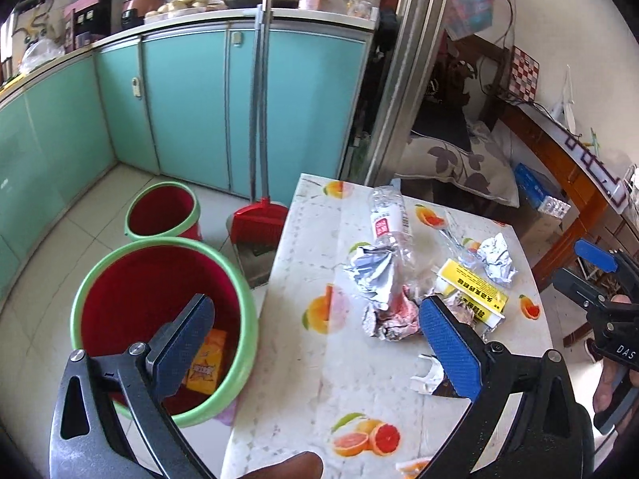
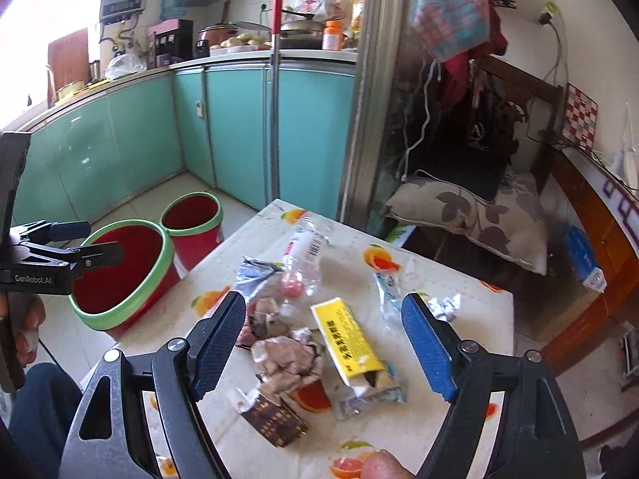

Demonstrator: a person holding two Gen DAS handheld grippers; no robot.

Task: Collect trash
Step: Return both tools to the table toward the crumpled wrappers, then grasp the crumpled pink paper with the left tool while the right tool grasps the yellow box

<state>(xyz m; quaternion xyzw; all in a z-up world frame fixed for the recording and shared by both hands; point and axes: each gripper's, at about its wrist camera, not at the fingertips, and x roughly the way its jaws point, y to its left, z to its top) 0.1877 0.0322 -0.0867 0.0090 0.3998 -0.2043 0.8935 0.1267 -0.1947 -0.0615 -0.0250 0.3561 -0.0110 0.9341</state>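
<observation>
Right gripper (image 2: 323, 343) wide open, empty, above trash pile (image 2: 287, 353) on table (image 2: 459, 303); yellow pack (image 2: 346, 337) between jaws, long axis running away from camera. Left gripper (image 1: 315, 343) wide open, empty, straddling table edge by bin (image 1: 159, 319). Right nearer pile.

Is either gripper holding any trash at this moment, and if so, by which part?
Nothing is held. The left gripper is open over the table edge beside the bucket, and the right gripper is open above the yellow packet.
</observation>
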